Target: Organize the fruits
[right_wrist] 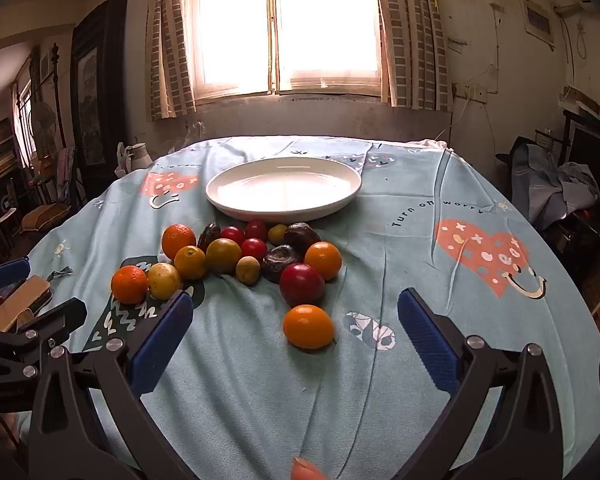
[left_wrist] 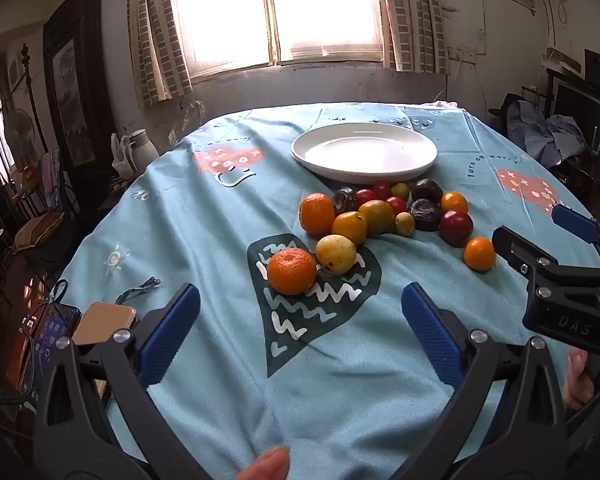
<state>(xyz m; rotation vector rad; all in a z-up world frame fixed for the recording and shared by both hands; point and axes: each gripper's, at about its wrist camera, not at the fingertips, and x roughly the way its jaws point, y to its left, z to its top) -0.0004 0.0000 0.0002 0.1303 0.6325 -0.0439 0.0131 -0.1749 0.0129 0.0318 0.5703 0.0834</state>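
On the desk's soft blue cloth (right_wrist: 260, 380), glossy round fruits (right_wrist: 236, 260) lay heaped just before a smooth white oval plate (right_wrist: 236, 208). My left gripper (left_wrist: 300, 312) and right gripper (right_wrist: 296, 320) hung spread wide, ribbed blue pads holding nothing.

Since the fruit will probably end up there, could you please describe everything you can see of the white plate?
The white plate is round and shallow with a low raised rim, glossy like glazed ceramic, reflecting the window light. It holds nothing. It sits flat and upright on the light blue tablecloth, at the far side toward the window, just behind the fruit cluster. Whether the nearest small fruits touch its rim cannot be told. Neither gripper is near it.
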